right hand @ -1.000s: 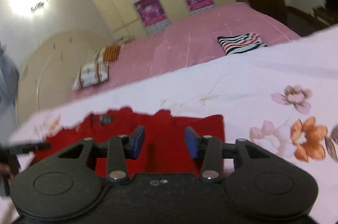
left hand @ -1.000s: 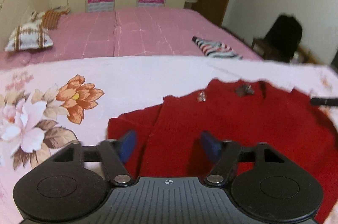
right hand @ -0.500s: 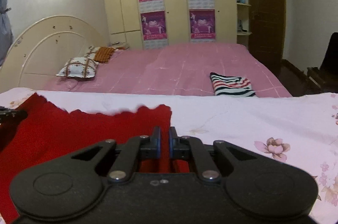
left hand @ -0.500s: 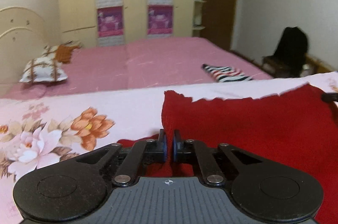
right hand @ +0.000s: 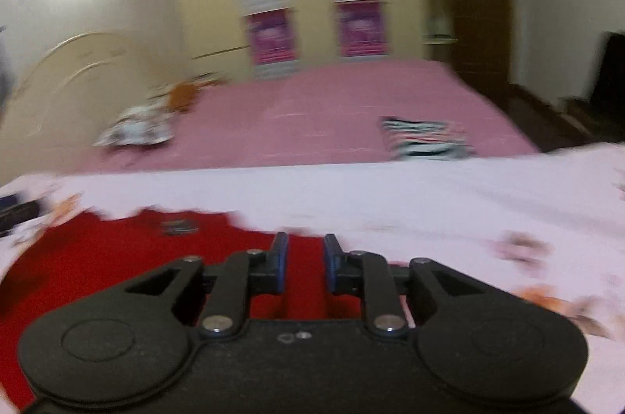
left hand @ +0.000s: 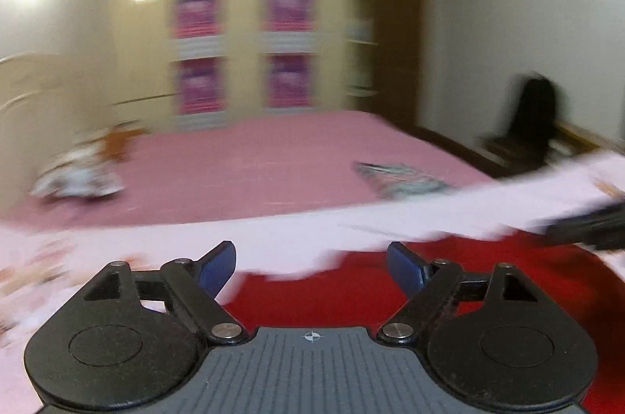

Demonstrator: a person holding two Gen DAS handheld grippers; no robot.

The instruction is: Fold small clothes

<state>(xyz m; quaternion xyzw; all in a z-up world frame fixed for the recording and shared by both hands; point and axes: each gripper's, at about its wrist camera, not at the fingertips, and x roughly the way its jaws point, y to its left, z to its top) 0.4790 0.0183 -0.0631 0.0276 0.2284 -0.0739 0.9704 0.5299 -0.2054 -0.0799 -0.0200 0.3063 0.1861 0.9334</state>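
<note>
1. Pink bed [left hand: 273, 160] lies beyond the floral sheet [right hand: 390, 187].
2. Red sweater [left hand: 429, 277] lies flat, seemingly long axis crosswise, just ahead of both tongs.
3. Left tongs [left hand: 311, 263] are opening wide, empty; right tongs [right hand: 304, 265] are opening narrowly, gripping nothing.

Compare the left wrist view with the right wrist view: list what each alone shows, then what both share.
Left wrist only: the left gripper, jaws opening wide and empty, and a dark chair.
Right wrist only: the right gripper, jaws opening, nothing pinched, and a dark patch on the sweater.
Both: red sweater, floral sheet, pink bed, striped cloth.
</note>
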